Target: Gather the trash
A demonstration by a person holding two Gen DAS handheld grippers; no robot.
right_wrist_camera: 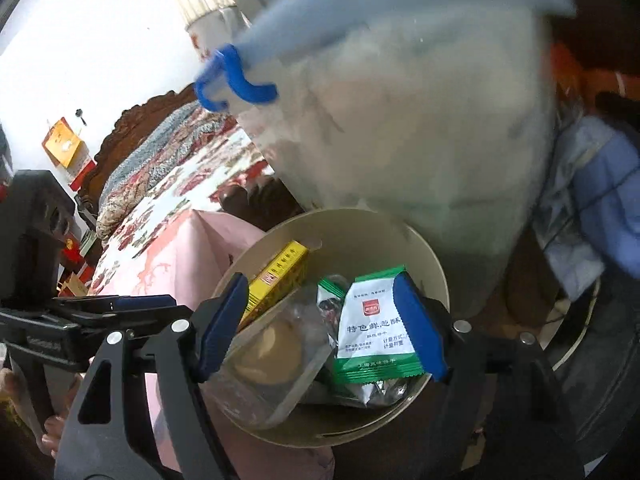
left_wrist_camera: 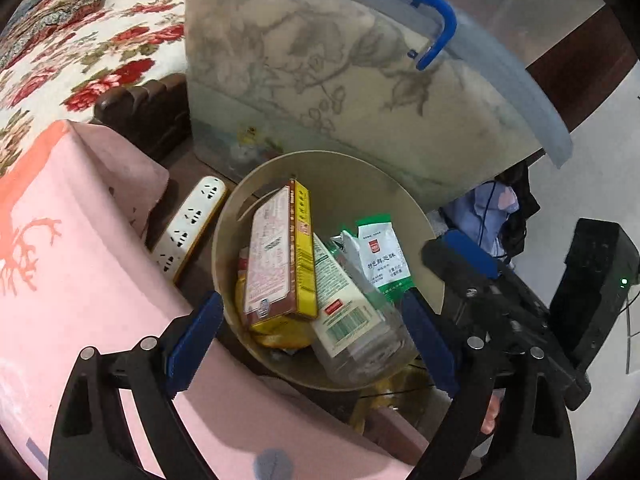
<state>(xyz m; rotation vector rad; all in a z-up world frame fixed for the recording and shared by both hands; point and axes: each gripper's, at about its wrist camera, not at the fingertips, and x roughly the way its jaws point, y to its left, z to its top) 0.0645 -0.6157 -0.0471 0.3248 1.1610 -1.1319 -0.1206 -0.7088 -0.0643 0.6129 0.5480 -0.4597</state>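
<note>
Both tongs hang over a round beige trash bin [left_wrist_camera: 416, 216] that already holds a heap of rubbish.

The left tongs [left_wrist_camera: 316, 350] stand wide open with nothing between their blue pads; no pad presses on anything. Straight ahead of them, inside the bin, a long yellow and brown carton [left_wrist_camera: 280, 256] leans upright on the pile. Just right of the carton lies a clear plastic bottle [left_wrist_camera: 352, 320] with a white and green label, its base towards the tongs. Beyond the bottle, against the far right wall of the bin, rests a green and white snack wrapper [left_wrist_camera: 382, 258]. To the left of these tongs a pink cloth [left_wrist_camera: 80, 240] covers a surface, and a white power strip [left_wrist_camera: 192, 220] lies between that cloth and the bin. Behind the bin stands a translucent storage box [left_wrist_camera: 320, 80] with a blue handle [left_wrist_camera: 436, 28]. The other tool shows at the right edge of this view.

The right tongs [right_wrist_camera: 324, 334] are also open, empty, their pads clear of the rubbish. Seen between them are the green and white snack wrapper [right_wrist_camera: 372, 332], near the right pad, and a clear plastic container [right_wrist_camera: 272, 352], near the left pad. The yellow carton [right_wrist_camera: 280, 280] lies ahead on the left. Far off to the left is a bed with a floral cover [right_wrist_camera: 180, 192].
</note>
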